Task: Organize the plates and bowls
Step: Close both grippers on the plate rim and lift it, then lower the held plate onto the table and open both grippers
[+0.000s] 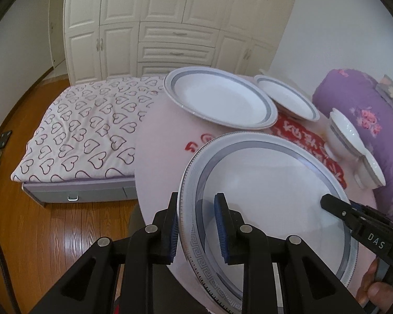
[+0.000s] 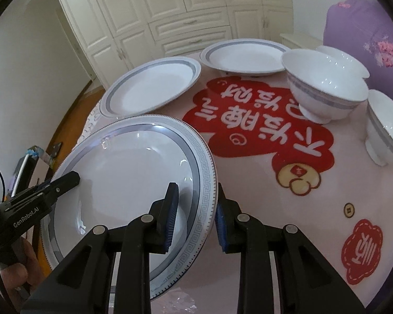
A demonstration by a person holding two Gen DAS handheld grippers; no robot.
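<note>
Holding the large plate [image 1: 269, 198] by opposite rims, the left gripper [image 1: 199, 227] and right gripper [image 2: 195, 217] each straddle an edge; whether the pads pinch firmly cannot be told. Keep the plate level above the table [image 2: 262, 162], then stack it onto the nearest plate [image 2: 149, 89]

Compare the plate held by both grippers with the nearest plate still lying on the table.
The held plate has a Greek-key pattern round its rim; the lying plate has only a plain grey band.
The held plate is lifted and tilted, its rim between the fingers of the left gripper and the right gripper; the lying plate rests flat on the table, untouched.
Both are round and white with a grey ring.
</note>
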